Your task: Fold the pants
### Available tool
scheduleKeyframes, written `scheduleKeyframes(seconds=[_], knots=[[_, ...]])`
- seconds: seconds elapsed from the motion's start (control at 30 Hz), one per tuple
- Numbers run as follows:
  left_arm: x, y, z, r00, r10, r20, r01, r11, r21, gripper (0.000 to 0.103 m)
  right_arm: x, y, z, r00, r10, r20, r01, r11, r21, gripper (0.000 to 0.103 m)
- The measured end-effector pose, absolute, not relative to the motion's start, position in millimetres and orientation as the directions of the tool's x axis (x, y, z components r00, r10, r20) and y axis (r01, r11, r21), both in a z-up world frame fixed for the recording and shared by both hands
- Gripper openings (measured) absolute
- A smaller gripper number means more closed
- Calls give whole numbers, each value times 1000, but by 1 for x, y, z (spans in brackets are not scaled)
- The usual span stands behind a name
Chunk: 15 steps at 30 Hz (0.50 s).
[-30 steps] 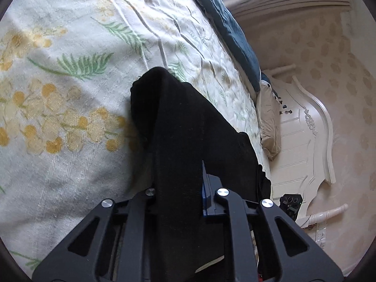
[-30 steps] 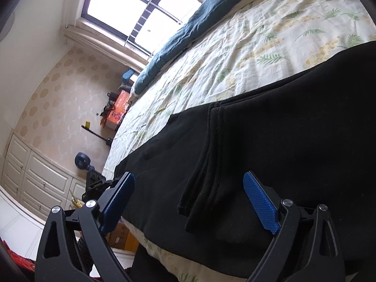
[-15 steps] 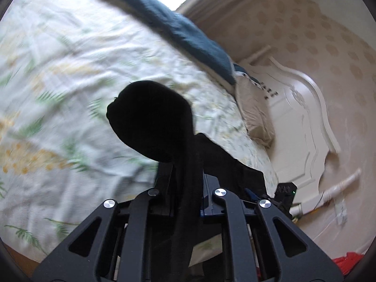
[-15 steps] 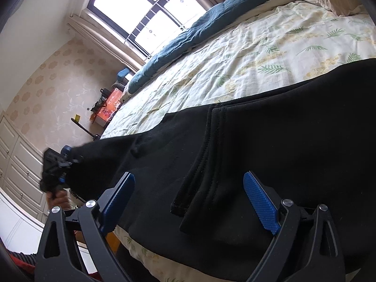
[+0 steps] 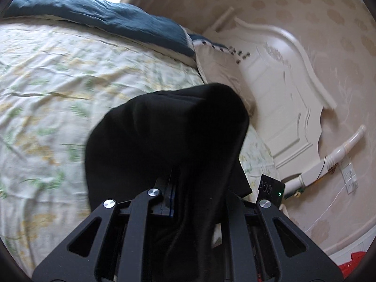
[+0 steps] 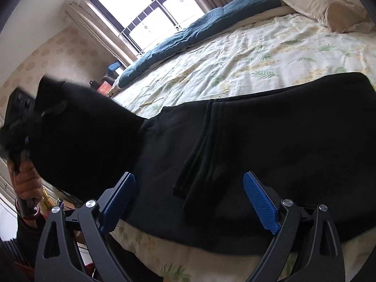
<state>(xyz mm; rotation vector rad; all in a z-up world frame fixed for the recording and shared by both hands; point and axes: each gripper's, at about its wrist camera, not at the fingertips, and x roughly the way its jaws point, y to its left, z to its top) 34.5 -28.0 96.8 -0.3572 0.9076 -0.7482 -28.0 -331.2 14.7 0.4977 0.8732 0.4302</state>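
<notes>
Left wrist view: the left gripper [image 5: 188,195] clamps a bunched end of the black pants [image 5: 164,136], raised above the floral bedspread [image 5: 47,82] near the white headboard [image 5: 282,89]. Right wrist view: the right gripper [image 6: 188,199] hangs spread wide, clasping nothing, over the pants [image 6: 270,141] lying flat along the bed's near edge

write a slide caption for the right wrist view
Open right gripper hovers over black fabric pants on floral bedsheet.
</notes>
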Motion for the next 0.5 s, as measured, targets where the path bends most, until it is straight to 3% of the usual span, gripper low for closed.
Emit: scheduleKeyframes(seconds=[0.23,0.5], knots=[[36,-125,82,382,-651,-656,485,745,-457,12,-59,-356,23,603,537,-590,-118,792,599,93],[35,-222,26,373,-518,-770,526,802,-285,13,-90,-387,28,640,493,-589,-51,792,608,93]])
